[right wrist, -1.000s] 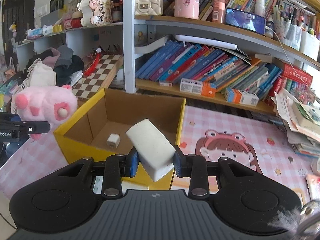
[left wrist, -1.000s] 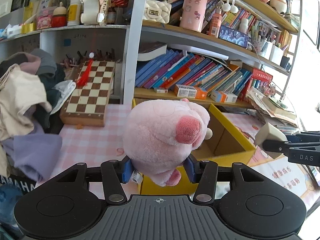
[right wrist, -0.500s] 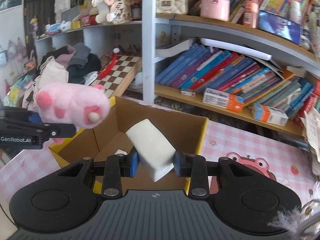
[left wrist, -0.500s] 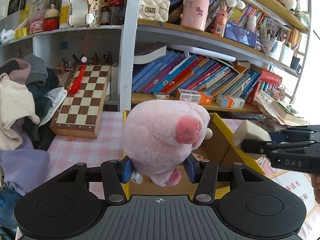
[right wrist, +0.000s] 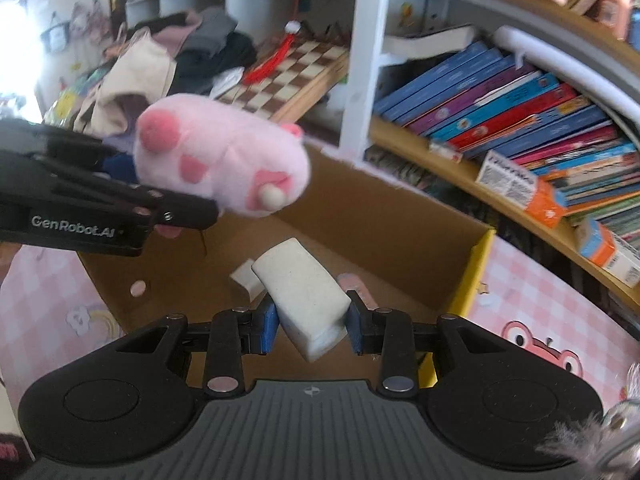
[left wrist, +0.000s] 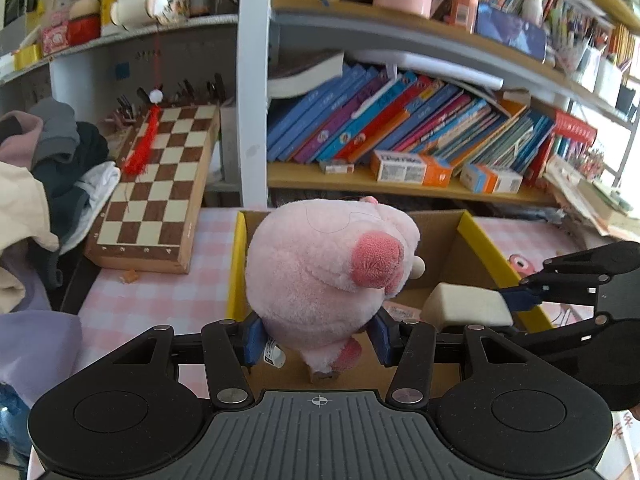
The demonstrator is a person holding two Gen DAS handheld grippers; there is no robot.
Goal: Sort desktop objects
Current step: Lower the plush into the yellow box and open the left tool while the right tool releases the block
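Cluttered bookshelf (left wrist: pixel 400 128) bkgd. Left gripper (left wrist: pixel 316 338) clamps soft, light pink plush (left wrist: pixel 324 264); right gripper (right wrist: pixel 310 330) pinches firm-looking white block (right wrist: pixel 304 296) over cardboard box (right wrist: pixel 400 216).

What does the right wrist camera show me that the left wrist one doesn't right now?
Only the right wrist view shows the small white block and a pink item lying on the box floor. Only the left wrist view shows the plush's white tag by the left gripper. Both show the pink plush, the white eraser clamped in the right gripper, the yellow box and the chessboard.
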